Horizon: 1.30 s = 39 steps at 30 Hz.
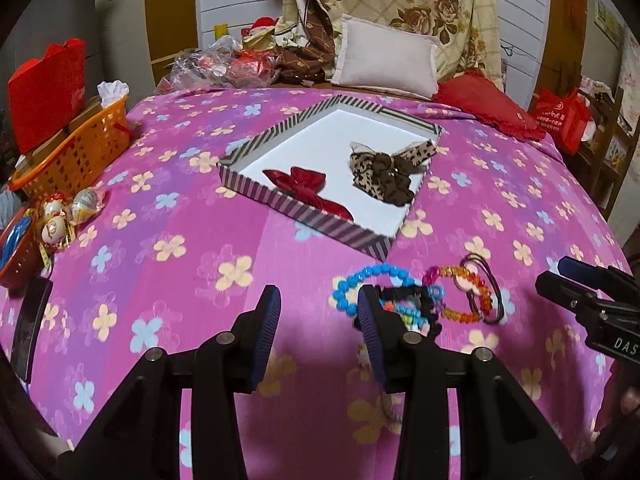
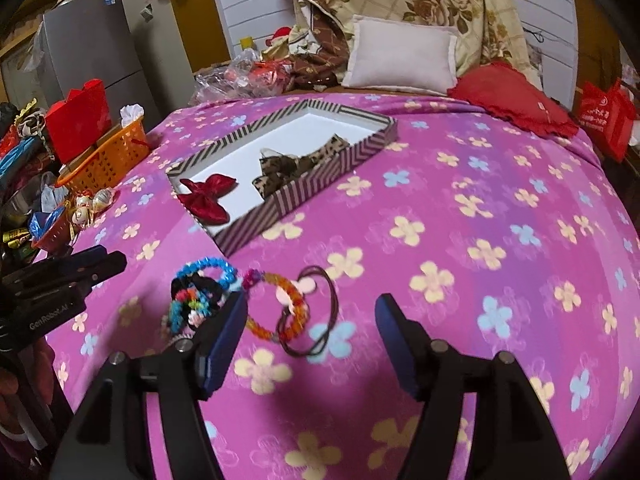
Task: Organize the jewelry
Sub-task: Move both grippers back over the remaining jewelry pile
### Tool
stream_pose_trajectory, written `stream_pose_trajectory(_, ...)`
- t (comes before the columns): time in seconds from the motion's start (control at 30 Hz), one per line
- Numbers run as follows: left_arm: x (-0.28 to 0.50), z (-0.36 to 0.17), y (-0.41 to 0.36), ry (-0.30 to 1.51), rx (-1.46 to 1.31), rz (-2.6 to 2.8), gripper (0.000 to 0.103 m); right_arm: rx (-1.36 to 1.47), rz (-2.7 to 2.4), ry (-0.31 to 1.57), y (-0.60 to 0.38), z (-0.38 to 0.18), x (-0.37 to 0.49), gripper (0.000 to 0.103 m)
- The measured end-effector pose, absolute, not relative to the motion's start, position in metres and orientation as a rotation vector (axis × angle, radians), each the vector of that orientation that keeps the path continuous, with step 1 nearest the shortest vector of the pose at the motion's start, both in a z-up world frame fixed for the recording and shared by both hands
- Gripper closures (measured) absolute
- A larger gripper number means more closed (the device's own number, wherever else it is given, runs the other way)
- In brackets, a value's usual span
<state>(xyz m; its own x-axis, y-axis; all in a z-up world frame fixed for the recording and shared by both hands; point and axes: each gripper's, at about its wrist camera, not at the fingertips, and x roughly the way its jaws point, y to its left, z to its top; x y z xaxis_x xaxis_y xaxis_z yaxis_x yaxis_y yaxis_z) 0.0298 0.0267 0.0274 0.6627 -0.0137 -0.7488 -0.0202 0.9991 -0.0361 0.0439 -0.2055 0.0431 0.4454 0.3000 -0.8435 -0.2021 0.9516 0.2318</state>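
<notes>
Fingers first: your left gripper (image 1: 318, 300) is spread wide and holds nothing, hanging over the pink flowered blanket (image 1: 160, 280) with its right finger just at the edge of the jewelry pile. Your right gripper (image 2: 310, 308) is equally spread and empty, its left finger beside the same pile.

The pile lies on the blanket near the striped box (image 1: 304, 216): a blue bead bracelet (image 1: 360, 276), an orange bead bracelet (image 2: 288, 316) and dark hair ties (image 2: 320, 320) overlapping it.

Your left view shows the box interior openly, with a red bow (image 1: 304, 184) at the near wall and a leopard-print bow (image 1: 388, 168) beside it. From your right view, the box wall hides much of the leopard-print bow (image 2: 288, 168), but a grey fridge (image 2: 92, 48) appears beyond the orange basket (image 2: 108, 156).
</notes>
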Motion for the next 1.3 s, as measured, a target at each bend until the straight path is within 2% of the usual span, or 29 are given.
stream_pose_trajectory(0.4,0.006,0.014,0.038,0.894,-0.084,-0.035,0.076,0.117,0.302,1.108,-0.219,0.027,0.03,0.033)
stream_pose_trajectory(1.3,-0.01,-0.003,0.009,0.953,-0.083,-0.15,0.076,0.099,0.328,1.127,-0.206,0.016,0.034,0.033)
